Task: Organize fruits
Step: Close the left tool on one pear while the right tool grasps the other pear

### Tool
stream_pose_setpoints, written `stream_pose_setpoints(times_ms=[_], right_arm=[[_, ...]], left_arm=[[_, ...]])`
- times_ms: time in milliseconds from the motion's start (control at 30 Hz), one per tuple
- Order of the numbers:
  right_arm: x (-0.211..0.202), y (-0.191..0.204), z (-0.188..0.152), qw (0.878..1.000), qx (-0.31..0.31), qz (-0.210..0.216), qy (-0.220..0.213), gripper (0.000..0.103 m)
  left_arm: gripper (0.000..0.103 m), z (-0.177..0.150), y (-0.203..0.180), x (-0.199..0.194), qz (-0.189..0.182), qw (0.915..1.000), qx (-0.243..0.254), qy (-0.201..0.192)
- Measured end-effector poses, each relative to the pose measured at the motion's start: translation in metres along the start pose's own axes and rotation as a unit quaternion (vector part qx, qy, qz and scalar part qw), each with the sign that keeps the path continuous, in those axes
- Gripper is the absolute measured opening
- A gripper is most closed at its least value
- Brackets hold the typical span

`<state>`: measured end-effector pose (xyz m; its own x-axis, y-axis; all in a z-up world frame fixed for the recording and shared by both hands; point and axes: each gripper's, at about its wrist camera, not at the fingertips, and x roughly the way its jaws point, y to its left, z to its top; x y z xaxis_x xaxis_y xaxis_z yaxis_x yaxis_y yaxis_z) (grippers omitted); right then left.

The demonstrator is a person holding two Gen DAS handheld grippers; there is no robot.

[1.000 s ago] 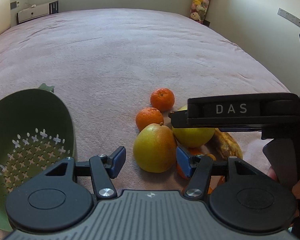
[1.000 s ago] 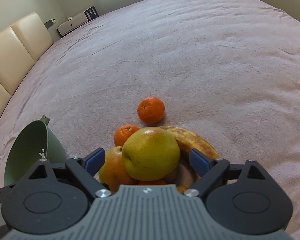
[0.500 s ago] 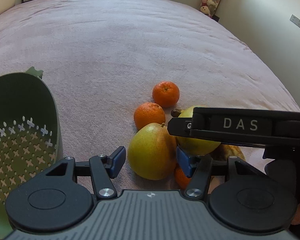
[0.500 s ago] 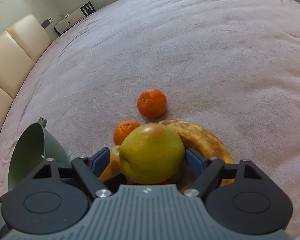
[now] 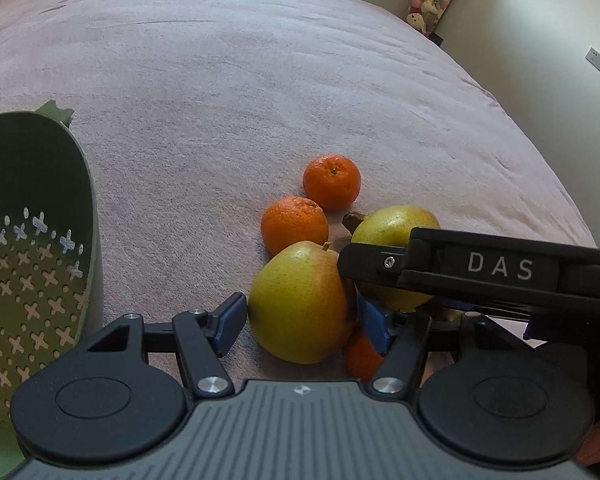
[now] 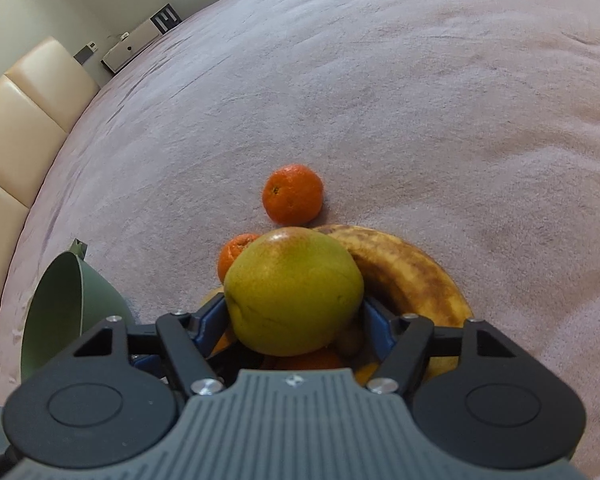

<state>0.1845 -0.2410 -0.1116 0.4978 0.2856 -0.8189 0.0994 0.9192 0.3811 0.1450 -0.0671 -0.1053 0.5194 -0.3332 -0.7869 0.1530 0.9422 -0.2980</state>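
Pink-mauve plush bedspread (image 5: 260, 80) carries everything, with a dark green perforated colander (image 5: 32, 264) tilted on its side at the left and a browned banana (image 6: 412, 276) curving along the right of the fruit pile. Between them, the right gripper (image 6: 296, 316) pinches a green pear (image 6: 294, 294) between both blue pads, while the left gripper (image 5: 300, 318) stands spread around a yellow-red pear (image 5: 298, 304), its left pad just short of the skin and its right pad tucked behind the fruit. Smallest are two mandarins: one (image 5: 294, 224) touches the yellow-red pear, the other (image 5: 332, 181) lies just beyond it.
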Motion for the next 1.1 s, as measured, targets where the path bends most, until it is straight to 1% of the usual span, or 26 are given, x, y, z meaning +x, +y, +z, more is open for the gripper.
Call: stream_pose_setpoints(times_ms=[167,500,667,733,833,900,1033,1100], right_arm=[[-0.003,0.002,0.000,1.000,-0.013,-0.004,-0.005,0.067],[-0.022,0.002,-0.002,0.999,-0.022,0.004,-0.026,0.066],[-0.027,0.005,-0.002,0.998,-0.045,-0.018,-0.034,0.065],[-0.027,0.002,-0.004,0.998,-0.048,-0.019,-0.034,0.065],[-0.026,0.005,-0.004,0.997,-0.065,-0.024,-0.038,0.065],[-0.024,0.007,-0.005,0.996,-0.076,-0.028,-0.040,0.066],[-0.020,0.006,-0.005,0.996,-0.076,-0.026,-0.040,0.068],[-0.016,0.007,-0.006,0.996,-0.081,-0.025,-0.037,0.073]], left_arm=[[0.075,-0.002,-0.001,0.000,-0.004,1.0000,0.000,0.003],[0.076,-0.002,-0.002,0.006,-0.003,1.0000,0.000,0.008],[0.076,-0.002,-0.001,0.007,-0.001,0.9999,-0.005,0.010],[0.073,-0.003,0.000,0.008,-0.005,0.9999,-0.006,0.008],[0.073,-0.004,-0.001,0.009,-0.004,1.0000,-0.005,0.005],[0.073,-0.004,-0.001,0.010,-0.004,1.0000,-0.006,0.006],[0.074,-0.004,0.000,0.008,-0.005,0.9999,-0.007,0.006],[0.075,-0.005,0.000,0.008,-0.003,1.0000,-0.002,0.005]])
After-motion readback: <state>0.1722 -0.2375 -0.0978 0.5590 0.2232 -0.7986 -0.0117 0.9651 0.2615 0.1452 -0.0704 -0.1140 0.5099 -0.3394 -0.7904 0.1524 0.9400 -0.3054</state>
